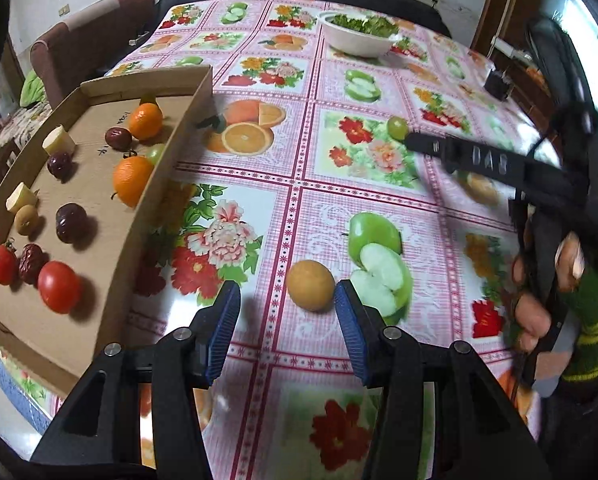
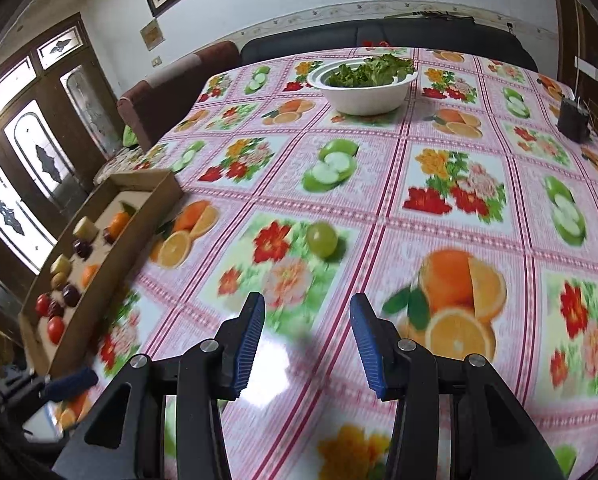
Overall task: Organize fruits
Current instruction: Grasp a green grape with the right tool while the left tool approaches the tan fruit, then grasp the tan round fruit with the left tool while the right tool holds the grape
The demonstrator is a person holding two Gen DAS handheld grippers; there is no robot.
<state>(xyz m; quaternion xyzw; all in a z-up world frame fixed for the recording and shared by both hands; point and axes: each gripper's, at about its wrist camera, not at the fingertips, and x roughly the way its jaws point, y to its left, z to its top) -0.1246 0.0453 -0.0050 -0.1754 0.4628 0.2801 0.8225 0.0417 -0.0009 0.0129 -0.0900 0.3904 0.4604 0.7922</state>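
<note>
Before left tongs, yellow fruit

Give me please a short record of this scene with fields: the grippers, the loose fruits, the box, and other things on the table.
left gripper: open, empty, just short of the brown fruit
right gripper: open, empty, pointed toward the grape
loose fruits: brown fruit and grape, both on the table, apart
box: on the table's left side; holds oranges, tomatoes, dark fruits and pale pieces
bowl: white, with greens, at the far side
</note>
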